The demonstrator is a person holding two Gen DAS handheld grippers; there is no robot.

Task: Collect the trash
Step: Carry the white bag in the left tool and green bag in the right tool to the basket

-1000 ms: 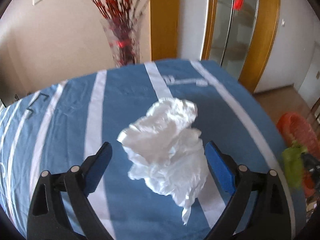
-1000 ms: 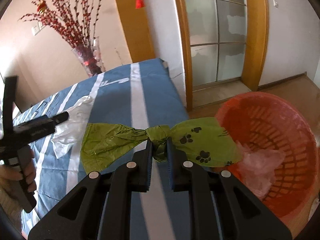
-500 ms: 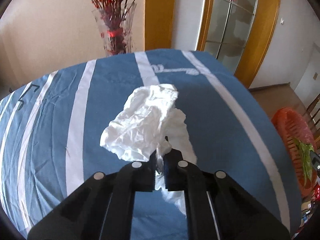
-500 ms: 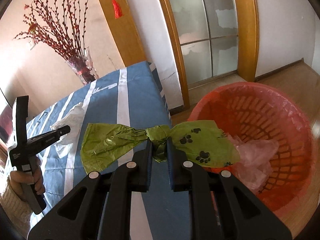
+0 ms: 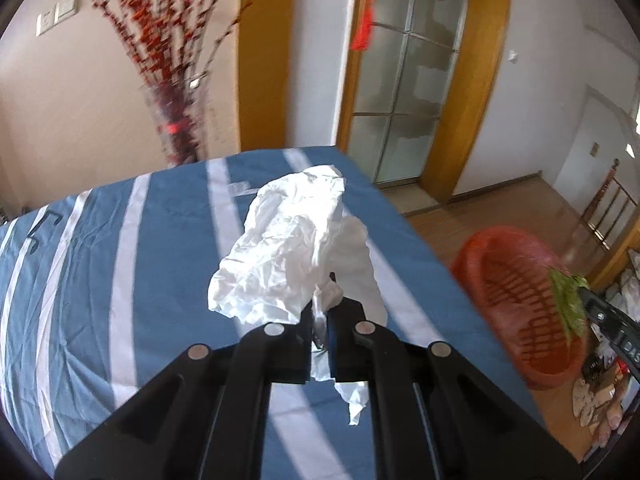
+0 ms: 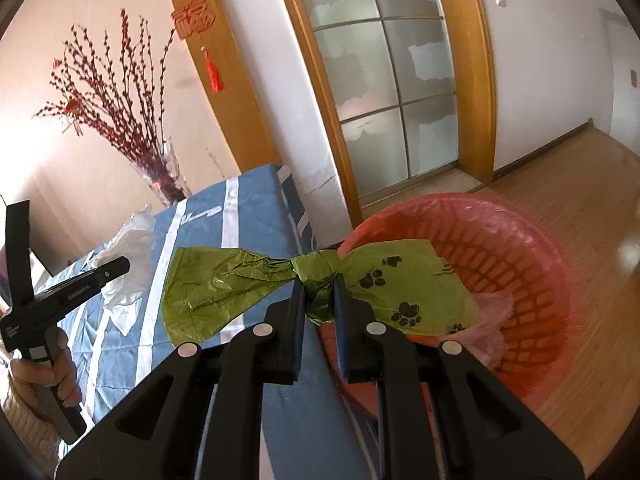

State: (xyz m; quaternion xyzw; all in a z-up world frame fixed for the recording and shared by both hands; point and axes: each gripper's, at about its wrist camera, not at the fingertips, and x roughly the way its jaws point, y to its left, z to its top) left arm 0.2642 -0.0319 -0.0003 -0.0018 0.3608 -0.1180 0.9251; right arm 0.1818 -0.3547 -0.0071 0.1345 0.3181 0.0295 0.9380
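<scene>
My left gripper is shut on a crumpled white plastic bag, which hangs lifted above the blue striped tablecloth. My right gripper is shut on the knot of a green bag with black paw prints, held over the near rim of the red basket. The same basket shows at the right of the left wrist view, with the green bag at its edge. The left gripper and the white bag appear at the left of the right wrist view.
A glass vase with red branches stands at the table's far edge. Pale plastic lies inside the basket. A glass door in a wooden frame and wooden floor are behind. A hand grips the left gripper's handle.
The left gripper closed on the white bag and lifted it off the table, swinging right toward the basket. The right gripper carried the green bag from over the table to over the basket.
</scene>
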